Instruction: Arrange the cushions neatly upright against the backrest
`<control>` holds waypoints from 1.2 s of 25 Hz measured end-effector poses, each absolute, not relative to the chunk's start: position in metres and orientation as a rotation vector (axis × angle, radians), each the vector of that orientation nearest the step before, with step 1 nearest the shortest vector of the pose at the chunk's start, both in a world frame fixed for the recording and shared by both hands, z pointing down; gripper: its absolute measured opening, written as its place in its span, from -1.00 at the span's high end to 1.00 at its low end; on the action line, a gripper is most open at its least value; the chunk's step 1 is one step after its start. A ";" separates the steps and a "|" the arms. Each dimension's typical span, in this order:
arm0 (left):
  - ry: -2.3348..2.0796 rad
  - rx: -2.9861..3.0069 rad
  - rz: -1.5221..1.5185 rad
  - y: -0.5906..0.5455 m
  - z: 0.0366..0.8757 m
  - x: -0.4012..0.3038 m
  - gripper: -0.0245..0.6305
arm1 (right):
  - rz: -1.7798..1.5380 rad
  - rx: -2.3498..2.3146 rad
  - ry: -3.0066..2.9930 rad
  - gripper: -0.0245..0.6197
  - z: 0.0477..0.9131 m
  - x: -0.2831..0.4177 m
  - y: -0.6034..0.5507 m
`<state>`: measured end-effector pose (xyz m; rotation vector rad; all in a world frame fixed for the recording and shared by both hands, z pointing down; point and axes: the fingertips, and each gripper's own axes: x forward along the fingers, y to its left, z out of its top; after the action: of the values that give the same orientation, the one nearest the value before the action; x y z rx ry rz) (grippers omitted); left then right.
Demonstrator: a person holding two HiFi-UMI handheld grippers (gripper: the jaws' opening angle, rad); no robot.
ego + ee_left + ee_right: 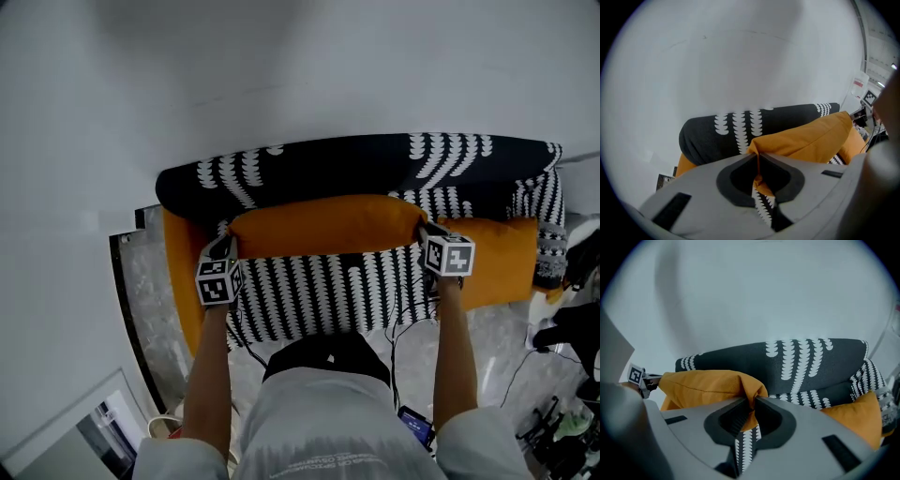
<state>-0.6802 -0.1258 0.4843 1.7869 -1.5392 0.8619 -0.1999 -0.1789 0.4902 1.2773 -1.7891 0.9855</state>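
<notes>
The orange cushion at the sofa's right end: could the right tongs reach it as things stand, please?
Probably not yet. The right-end cushion lies uncovered, close beside the right tongs, but they are shut on a corner of the other orange cushion, held over the seat; that must be released first.

Dim, flat light — fisheye-warped, dark-vignetted edges.

My left claw sits at lower centre of the frame, its jaws pinched on a corner of the orange cushion. The cushion runs off toward the right edge. Behind it is the black backrest with white scalloped stripes, and a bare white wall fills the upper frame.
</notes>
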 end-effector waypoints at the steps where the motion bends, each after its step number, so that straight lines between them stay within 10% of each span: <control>1: -1.541 1.793 0.862 -0.133 0.484 -0.680 0.81 | 0.989 1.277 -1.797 0.81 0.491 -0.201 -0.186; 19: -1.529 1.712 0.844 -0.229 0.475 -0.693 0.74 | 0.989 1.420 -1.789 0.81 0.493 -0.205 -0.276; 30: -1.613 1.763 0.721 -0.196 0.444 -0.683 0.39 | 0.930 1.450 -1.866 0.45 0.460 -0.180 -0.229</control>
<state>-0.6830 -0.1965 0.4441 1.7634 -1.6127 0.7212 -0.1795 -0.2292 0.4595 1.4495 -1.8661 0.9301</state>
